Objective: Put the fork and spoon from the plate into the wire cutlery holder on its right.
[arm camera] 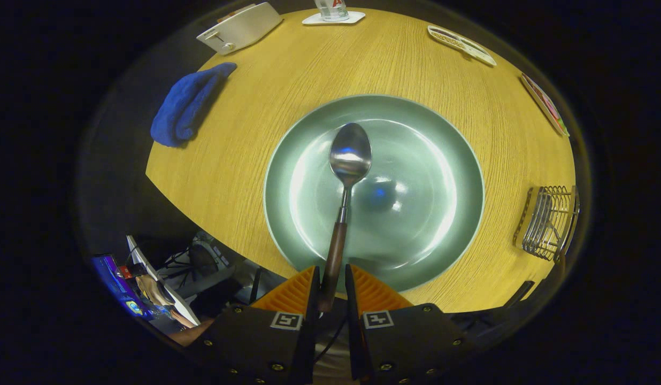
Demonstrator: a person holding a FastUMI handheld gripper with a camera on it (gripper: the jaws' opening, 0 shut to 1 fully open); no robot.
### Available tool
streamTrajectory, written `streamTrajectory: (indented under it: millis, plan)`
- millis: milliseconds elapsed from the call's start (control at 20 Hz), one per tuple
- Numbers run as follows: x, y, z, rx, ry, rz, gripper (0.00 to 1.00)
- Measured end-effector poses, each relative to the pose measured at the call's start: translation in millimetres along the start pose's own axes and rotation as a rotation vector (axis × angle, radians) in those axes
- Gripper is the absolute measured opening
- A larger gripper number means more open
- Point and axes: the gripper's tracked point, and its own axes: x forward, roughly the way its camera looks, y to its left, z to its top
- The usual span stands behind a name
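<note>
A spoon (pixel 350 155) with a brown wooden handle and a shiny metal bowl points straight ahead from my gripper (pixel 330 283). Both fingers are closed on the end of its handle. The spoon's bowl is over the middle of a round grey-green plate (pixel 416 214), which lies on the wooden table just beyond the fingers. I cannot tell whether the bowl touches the plate or hovers above it. The wire cutlery holder (pixel 550 222) stands to the right of the plate, near the table's edge.
On the round wooden table (pixel 373 64), a blue cloth (pixel 189 104) lies left of the plate. Further back are a white toaster (pixel 239 27) and a glass on a white coaster (pixel 333 15). Flat cards (pixel 461 45) lie at the far right rim. The table's near edge runs just ahead of the fingers.
</note>
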Motion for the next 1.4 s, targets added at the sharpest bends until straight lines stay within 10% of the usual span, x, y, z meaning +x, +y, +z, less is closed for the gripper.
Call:
streamTrajectory:
  millis: [800,1000,1400]
  plan:
    - [13,-32,-8,-0.038,0.015,-0.074,0.27]
    - [12,-42,-8,-0.115,0.011,-0.101,0.08]
    - [-24,-52,0,-0.228,0.015,-0.076,0.08]
